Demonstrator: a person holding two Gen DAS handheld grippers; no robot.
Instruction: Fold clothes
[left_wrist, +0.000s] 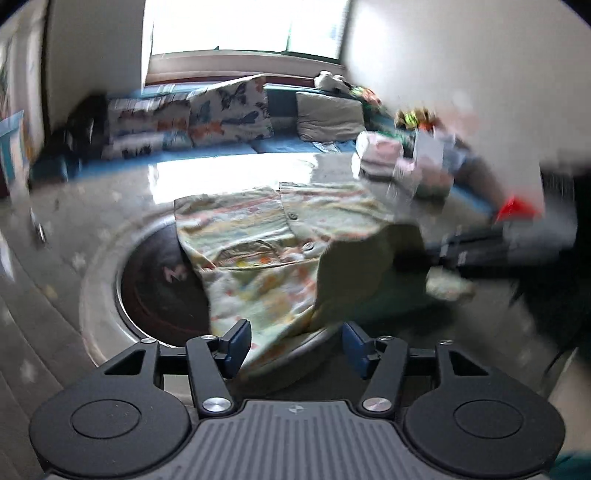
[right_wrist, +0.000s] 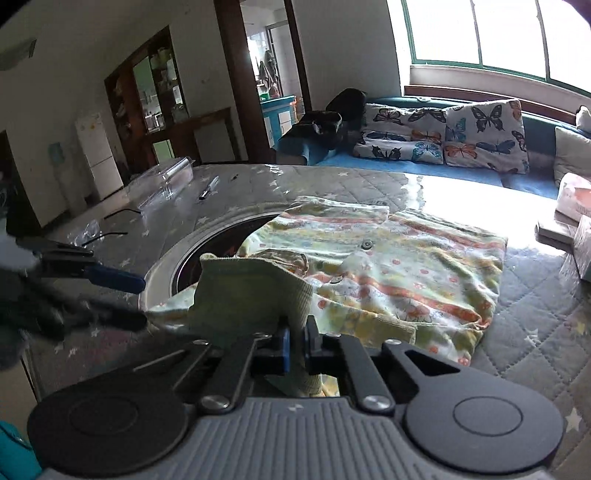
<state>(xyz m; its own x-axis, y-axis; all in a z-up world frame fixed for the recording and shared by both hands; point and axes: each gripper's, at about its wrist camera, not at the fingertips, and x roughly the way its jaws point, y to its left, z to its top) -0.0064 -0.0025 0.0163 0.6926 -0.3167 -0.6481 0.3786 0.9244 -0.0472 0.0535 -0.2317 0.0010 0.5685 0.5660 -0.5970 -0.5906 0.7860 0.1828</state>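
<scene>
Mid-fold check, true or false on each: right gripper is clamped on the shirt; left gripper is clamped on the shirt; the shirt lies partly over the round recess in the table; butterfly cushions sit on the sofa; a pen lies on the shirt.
1. Right gripper is clamped on the shirt. True: it pinches the green cuff.
2. Left gripper is clamped on the shirt. False: its jaws stand open, cloth loose between them.
3. The shirt lies partly over the round recess. True.
4. Butterfly cushions sit on the sofa. True.
5. A pen lies on the shirt. False: it lies on the table, apart.

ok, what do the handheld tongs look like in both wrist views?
Both match. The left tongs and right tongs have blue pads on black linkage arms with silver pivot screws, two round black discs and a grey ribbed body bearing a small round emblem. No cables, hands or sleeves are clearly visible.
</scene>
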